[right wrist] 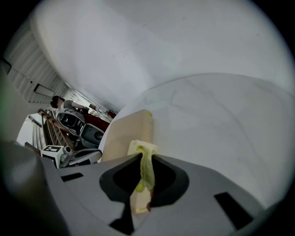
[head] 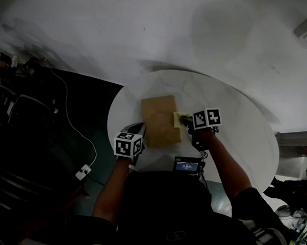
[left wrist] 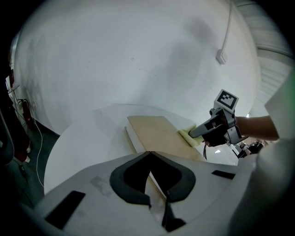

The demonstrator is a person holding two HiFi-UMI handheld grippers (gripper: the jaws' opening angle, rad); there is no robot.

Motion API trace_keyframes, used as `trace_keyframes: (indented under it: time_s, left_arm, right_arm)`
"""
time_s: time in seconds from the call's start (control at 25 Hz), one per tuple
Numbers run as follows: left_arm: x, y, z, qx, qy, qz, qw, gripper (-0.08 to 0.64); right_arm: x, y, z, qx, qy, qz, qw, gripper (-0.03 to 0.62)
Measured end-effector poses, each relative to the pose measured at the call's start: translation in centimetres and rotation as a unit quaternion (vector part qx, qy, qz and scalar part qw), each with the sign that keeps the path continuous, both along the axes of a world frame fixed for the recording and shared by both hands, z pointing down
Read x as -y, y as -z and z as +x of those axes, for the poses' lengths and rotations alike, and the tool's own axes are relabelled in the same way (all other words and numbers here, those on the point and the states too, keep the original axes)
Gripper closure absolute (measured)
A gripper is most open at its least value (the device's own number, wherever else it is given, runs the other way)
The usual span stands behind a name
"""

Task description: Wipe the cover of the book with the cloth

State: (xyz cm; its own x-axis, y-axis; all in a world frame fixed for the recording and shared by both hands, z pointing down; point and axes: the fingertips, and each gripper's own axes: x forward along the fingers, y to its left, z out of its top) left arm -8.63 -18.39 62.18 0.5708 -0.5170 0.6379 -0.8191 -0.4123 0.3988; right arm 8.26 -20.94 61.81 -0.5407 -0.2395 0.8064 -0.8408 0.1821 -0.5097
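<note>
Yellow cloth (right wrist: 142, 149), soft and limp, is pinched tight in the right tool (right wrist: 144, 157), touching the stiff book (right wrist: 125, 136) just ahead; left tool (left wrist: 150, 153) closed on nothing

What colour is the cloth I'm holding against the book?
The cloth is pale yellow-green; the right gripper view shows it best.

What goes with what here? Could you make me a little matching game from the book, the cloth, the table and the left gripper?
Things:
1. book
2. cloth
3. table
4. left gripper

Descriptions:
A. yellow-green, pinched in the right gripper
B. white and round
C. tan, lying flat
D. jaws together, at the book's near corner

Pairs: 1-C, 2-A, 3-B, 4-D.
</note>
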Motion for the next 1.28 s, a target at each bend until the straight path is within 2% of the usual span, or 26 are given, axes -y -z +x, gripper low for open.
trace_keyframes:
  time_s: [0.4, 0.56, 0.92, 1.28]
  left_arm:
    - [0.1, 0.0, 0.1, -0.002, 0.000, -0.003, 1.0000, 0.557]
    - [0.1, 0.0, 0.1, -0.002, 0.001, -0.003, 1.0000, 0.557]
    - [0.2, 0.1, 0.2, -0.004, 0.003, -0.003, 1.0000, 0.557]
    - [0.2, 0.2, 0.3, -0.005, 0.006, -0.004, 1.0000, 0.557]
  right_arm:
    - [0.0, -0.2, 0.4, -0.006, -0.009, -0.002, 1.000, 0.505]
    - [0.1, 0.7, -0.1, 0.008, -0.007, 0.006, 1.000, 0.505]
    - [-1.9, 2.8, -6.0, 0.056, 0.054, 0.006, 0.997, 0.505]
    - [-3.6, 2.2, -10.5, 0.088, 0.069, -0.025, 0.993, 0.505]
